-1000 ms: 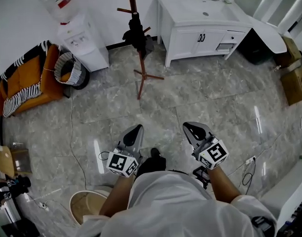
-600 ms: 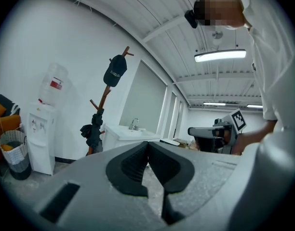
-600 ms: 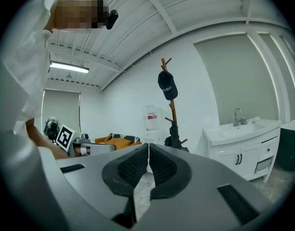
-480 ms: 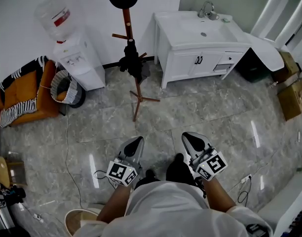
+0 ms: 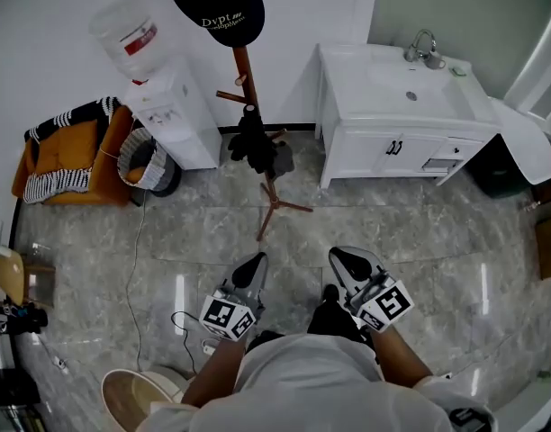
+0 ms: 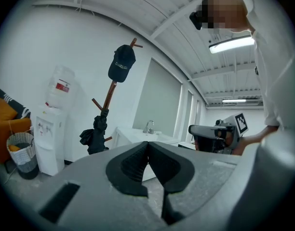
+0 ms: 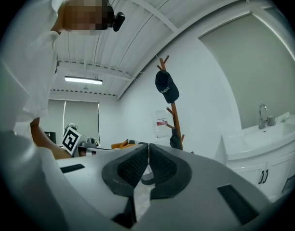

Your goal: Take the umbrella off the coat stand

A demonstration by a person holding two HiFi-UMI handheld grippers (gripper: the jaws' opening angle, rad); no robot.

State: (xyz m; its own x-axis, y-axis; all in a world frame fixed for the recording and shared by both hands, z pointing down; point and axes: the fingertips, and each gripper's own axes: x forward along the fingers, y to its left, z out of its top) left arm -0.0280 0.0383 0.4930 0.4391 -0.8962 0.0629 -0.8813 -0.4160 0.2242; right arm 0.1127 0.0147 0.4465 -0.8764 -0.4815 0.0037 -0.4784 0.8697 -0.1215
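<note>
– Left gripper [image 5: 252, 266] and right gripper [image 5: 348, 259] have both come nearer to the coat stand [image 5: 247, 77] as the person walked up. The cap [image 5: 214, 5] on its top now shows whole.

– Are they holding anything?

– No. Each one is pinched tight, with nothing between its jaws. They point level at the stand and are still well apart from it.

– Where is the umbrella [image 5: 255, 142]?

– It hangs about halfway up the pole, under the cap, by the side pegs. It is black and folded up in a bunch. The stand is at the back edge of the floor [image 5: 410, 223], between the water dispenser [image 5: 172, 115] and the white sink cabinet [image 5: 392, 138].

– Will it be hard to take?

– I think it is light. The cloth looks soft and floppy, so it could slip or squash if pinched there. There should be a stiff rod inside.

– So where would you grab?

– Up high, close to where it hooks on, where it feels firm. I cannot see the hook itself from here. Then I would lift it up and off gently, because the stand has thin legs and might wobble.
</note>
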